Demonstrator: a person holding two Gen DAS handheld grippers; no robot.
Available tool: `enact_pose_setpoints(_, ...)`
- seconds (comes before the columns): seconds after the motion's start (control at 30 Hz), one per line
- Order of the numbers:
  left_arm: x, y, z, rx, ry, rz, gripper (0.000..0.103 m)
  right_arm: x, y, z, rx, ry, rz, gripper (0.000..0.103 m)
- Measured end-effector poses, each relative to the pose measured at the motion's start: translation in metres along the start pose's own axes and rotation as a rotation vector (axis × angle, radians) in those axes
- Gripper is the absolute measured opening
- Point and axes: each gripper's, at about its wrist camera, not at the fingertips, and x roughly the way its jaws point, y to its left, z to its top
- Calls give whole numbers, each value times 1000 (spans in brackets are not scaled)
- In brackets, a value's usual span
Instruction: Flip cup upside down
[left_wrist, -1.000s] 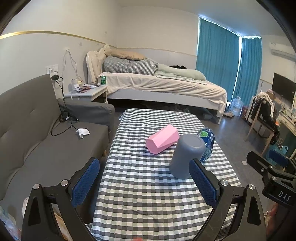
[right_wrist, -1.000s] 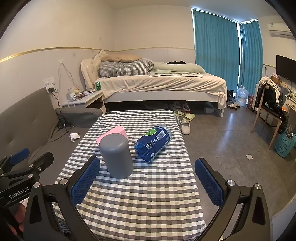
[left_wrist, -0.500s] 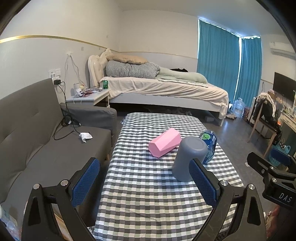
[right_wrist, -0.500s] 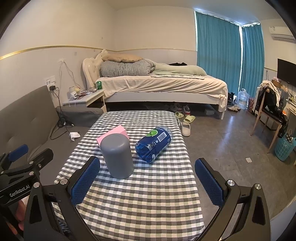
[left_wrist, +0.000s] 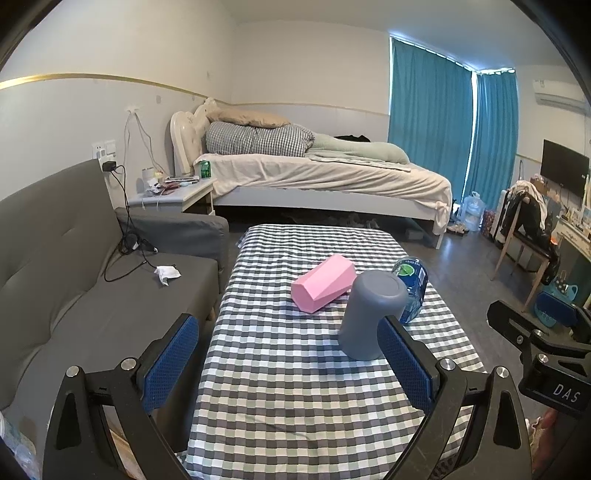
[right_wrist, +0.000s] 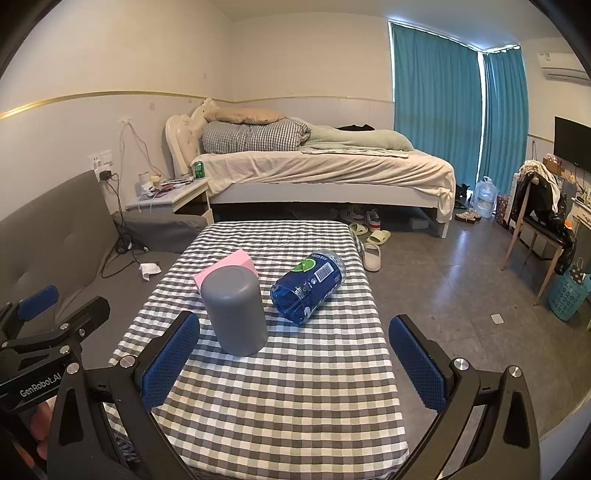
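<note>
A grey cup (left_wrist: 371, 313) stands on its mouth, closed base up, on the checked tablecloth (left_wrist: 288, 369); it also shows in the right wrist view (right_wrist: 236, 310). My left gripper (left_wrist: 288, 360) is open and empty, above the near part of the table, with its right finger (left_wrist: 404, 360) just in front of the cup. My right gripper (right_wrist: 291, 363) is open and empty, with the cup ahead and to the left of its middle. Neither gripper touches the cup.
A pink faceted box (left_wrist: 324, 283) lies behind the cup and a blue bottle (right_wrist: 308, 286) lies on its side to the cup's right. A grey sofa (left_wrist: 74, 295) runs along the table's left. A bed (left_wrist: 325, 177) stands beyond, and floor with slippers (right_wrist: 373, 251) lies right.
Both grippers have drawn back and risen slightly from the table; the cup, box and bottle stay where they were. Both stay open.
</note>
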Motion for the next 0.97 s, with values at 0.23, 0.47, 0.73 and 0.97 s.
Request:
enact_pose_setpoints(0.23, 0, 1, 1, 1, -4, 1, 100, 0, 1, 1, -2, 3, -1, 103)
enact_pose_setpoints(0.47, 1, 1, 0, 2, -4, 0, 100, -1, 1, 1, -3, -6, -2, 103)
enact_pose_setpoints(0.73, 1, 2, 0, -2, -3, -4, 100, -2, 0, 1, 0, -4, -4, 103)
enact_pose_setpoints(0.97, 0, 7, 2, -20, -11, -9, 100, 0, 1, 0, -4, 0, -4, 103)
